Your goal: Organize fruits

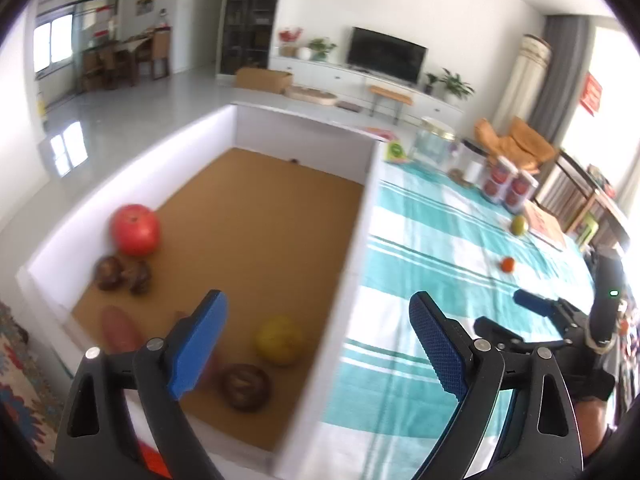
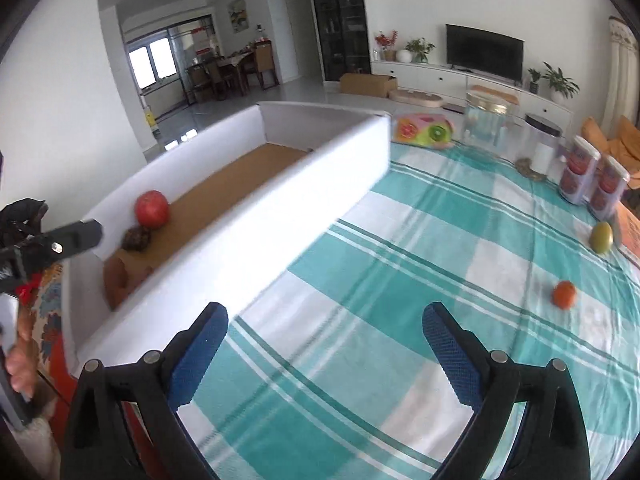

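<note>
1. Living-room setting; teal-and-white checked tablecloth (image 2: 400, 280) covers the table; TV and white cabinet at the back wall.
2. Left gripper (image 1: 318, 344): blue fingers wide apart, nothing between them; hovers over the near right part of the white box (image 1: 360, 248).
3. Right gripper (image 2: 324, 352): fingers also spread apart, empty; hangs over the cloth just right of the box wall.
4. Inside the box, on its brown floor: yellow fruit (image 1: 279, 340) and dark brown fruit (image 1: 246, 386) close under the left gripper; red apple (image 1: 135, 229) against the left wall; two dark round fruits (image 1: 122, 274) just in front of the apple; reddish-brown long item (image 1: 120, 330) near the front left corner.
5. Outside the box, well to its right on the cloth: small orange fruit (image 2: 564, 294); green fruit (image 2: 601, 237) farther back.
6. Beyond the green fruit: two red-labelled jars (image 2: 592, 184); clear containers (image 2: 486, 120) behind.
</note>
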The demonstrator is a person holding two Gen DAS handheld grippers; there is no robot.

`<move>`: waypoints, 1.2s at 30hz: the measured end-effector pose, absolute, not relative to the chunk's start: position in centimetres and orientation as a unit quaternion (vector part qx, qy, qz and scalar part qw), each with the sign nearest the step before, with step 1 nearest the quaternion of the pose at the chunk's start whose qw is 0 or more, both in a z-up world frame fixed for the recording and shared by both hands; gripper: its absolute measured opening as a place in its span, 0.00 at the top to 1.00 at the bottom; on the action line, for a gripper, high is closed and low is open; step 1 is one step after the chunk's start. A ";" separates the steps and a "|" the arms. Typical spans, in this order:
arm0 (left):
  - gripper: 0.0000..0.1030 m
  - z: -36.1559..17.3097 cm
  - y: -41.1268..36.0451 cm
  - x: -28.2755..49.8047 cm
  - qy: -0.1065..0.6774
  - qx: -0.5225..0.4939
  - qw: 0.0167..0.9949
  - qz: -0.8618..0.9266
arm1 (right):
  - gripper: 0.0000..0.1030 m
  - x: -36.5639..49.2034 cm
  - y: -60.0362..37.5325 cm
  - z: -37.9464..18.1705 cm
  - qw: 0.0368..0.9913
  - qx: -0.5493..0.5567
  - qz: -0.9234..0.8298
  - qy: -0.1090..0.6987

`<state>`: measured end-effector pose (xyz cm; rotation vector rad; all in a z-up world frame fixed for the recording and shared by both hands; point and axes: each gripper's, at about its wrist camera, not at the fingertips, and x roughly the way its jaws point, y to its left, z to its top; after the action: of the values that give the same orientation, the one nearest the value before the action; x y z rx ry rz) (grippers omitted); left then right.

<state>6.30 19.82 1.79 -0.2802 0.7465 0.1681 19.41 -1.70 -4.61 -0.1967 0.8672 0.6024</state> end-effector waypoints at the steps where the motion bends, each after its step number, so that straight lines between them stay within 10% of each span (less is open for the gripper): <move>1: 0.09 1.3 18.1 6.9 0.371 -0.128 0.918 0.052 | 0.05 20.0 -4.3 -5.5 0.864 -0.096 0.255 0.423; 13: 0.09 -8.1 0.6 17.5 0.450 -0.019 0.891 -0.061 | 0.01 23.0 -27.1 -10.8 0.879 -0.063 0.007 0.472; 36: 0.00 -10.7 -1.8 19.1 0.452 0.024 0.890 -0.051 | 0.00 23.0 -27.7 -11.5 0.886 -0.016 0.019 0.463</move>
<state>19.09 -1.77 -10.68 0.0499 0.9385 -0.1051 23.01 -27.67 -11.45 -0.0329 0.9627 0.0394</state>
